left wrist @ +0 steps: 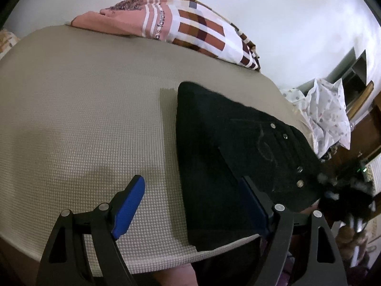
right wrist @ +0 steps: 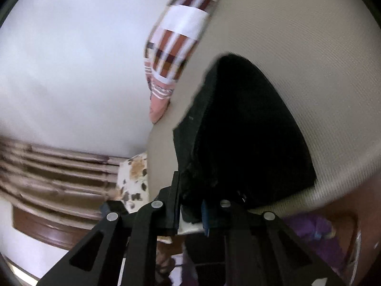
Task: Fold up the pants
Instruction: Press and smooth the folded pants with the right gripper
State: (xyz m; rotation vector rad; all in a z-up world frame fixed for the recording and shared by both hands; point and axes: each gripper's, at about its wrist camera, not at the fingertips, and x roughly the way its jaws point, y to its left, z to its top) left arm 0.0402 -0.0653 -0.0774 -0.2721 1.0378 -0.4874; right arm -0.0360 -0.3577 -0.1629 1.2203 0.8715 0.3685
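Black pants point(left wrist: 226, 152) lie folded on the beige bed cover point(left wrist: 83, 109), with metal buttons showing near their right end. My left gripper point(left wrist: 193, 183) hangs open above the pants' near left edge. Its left blue pad point(left wrist: 129, 205) is over bare cover and its other finger is over the black cloth, gripping nothing. In the right wrist view the pants point(right wrist: 250, 131) fill the middle. My right gripper point(right wrist: 190, 205) is shut on their near edge, with black fabric pinched between the narrow jaws. That gripper shows only as a dark blur at the pants' right end in the left wrist view.
A checked brown, pink and white blanket point(left wrist: 190, 28) lies along the bed's far side by the white wall. A white dotted cloth point(left wrist: 326, 114) sits off the right edge near wooden furniture. A floral pillow point(right wrist: 135, 181) and striped wooden headboard point(right wrist: 59, 166) are to the left.
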